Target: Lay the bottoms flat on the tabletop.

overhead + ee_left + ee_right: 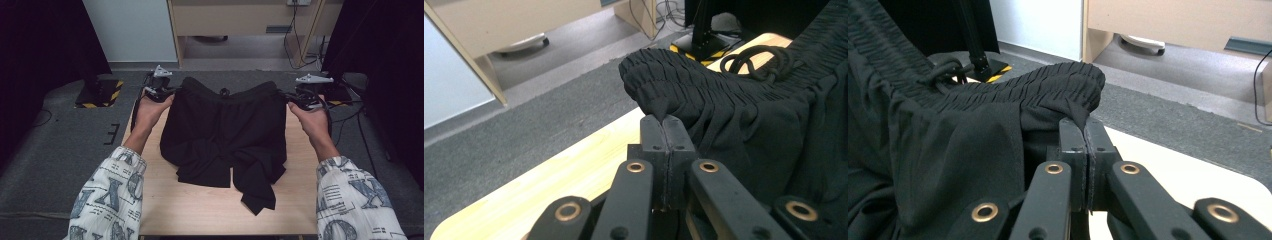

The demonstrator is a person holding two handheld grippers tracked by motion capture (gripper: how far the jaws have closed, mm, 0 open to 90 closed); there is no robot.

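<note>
A pair of black shorts [225, 135] with a gathered elastic waistband lies spread on the wooden table [200, 210], waistband toward the far edge, legs crumpled toward the person. My left gripper [167, 92] is shut on the waistband's left corner; in the left gripper view its jaws [666, 122] pinch a fold of the black shorts [749, 115]. My right gripper [292, 97] is shut on the right corner, where the black shorts [963, 130] are nipped between the closed jaws [1087, 122]. A black drawstring [756, 62] lies coiled on the waistband's middle.
Grey carpet [65, 145] surrounds the table. A black stand base with yellow hazard stripes [100, 93] sits at the far left, another [337, 95] at the far right. A wooden desk [245, 20] with hanging cables stands behind. Dark curtains flank both sides.
</note>
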